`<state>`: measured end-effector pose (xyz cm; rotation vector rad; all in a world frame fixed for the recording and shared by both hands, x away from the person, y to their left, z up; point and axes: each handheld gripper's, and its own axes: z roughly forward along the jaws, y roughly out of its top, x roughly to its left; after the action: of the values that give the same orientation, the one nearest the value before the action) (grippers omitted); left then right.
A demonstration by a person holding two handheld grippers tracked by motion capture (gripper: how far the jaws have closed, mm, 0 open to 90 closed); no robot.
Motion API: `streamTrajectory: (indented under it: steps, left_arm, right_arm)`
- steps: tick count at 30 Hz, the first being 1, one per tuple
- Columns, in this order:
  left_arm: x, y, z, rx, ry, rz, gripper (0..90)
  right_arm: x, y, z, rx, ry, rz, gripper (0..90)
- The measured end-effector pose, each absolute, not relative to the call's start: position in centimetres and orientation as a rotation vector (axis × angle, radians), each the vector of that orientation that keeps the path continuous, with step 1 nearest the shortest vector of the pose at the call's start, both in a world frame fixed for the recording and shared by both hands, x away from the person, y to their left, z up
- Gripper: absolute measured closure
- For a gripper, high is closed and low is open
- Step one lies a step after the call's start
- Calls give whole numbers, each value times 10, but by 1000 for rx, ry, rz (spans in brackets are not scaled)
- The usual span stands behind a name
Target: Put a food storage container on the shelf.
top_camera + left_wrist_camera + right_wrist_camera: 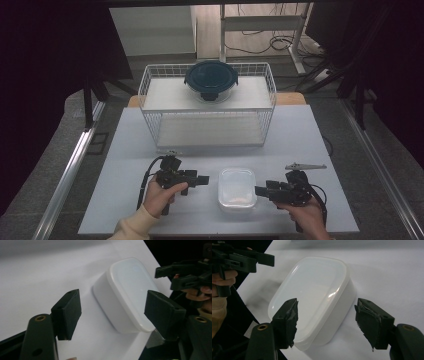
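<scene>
At the bottom of the high view, the left gripper [204,179] and right gripper [259,190] flank a white lidded container [237,189] on the bench [130,200], lower centre of frame. Both sets of fingers stand wide apart, pointing at the container without touching it. A wire basket [207,131] sits behind, upper centre.

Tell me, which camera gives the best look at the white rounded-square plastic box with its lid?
The right gripper view: the white rounded-square plastic box lies close and whole there, showing its lid and side wall. The left gripper view shows it near too, but one black pad covers a corner. The high view shows it small, from above, between both tools.
</scene>
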<state>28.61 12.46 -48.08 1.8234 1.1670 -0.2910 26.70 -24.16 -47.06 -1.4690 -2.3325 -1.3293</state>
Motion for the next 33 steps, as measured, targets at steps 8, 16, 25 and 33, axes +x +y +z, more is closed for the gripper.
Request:
streamTrajectory:
  steps: [8,16,25,33]
  left_arm:
    - [293,109,-499,1804,1186,-413,320]
    - [296,98,-505,1789,1172,-479,371]
    - [298,92,-513,1775,1157,-549,458]
    - [302,90,-528,1688,1199,-678,545]
  right_arm:
    - [273,-237,-477,-1463,-2308,-1311,370]
    - [277,-236,-484,-1475,-2251,-1304,404]
    - [280,-237,-489,-1492,-2193,-1304,470]
    - [284,-238,-497,-1496,-2111,-1286,559]
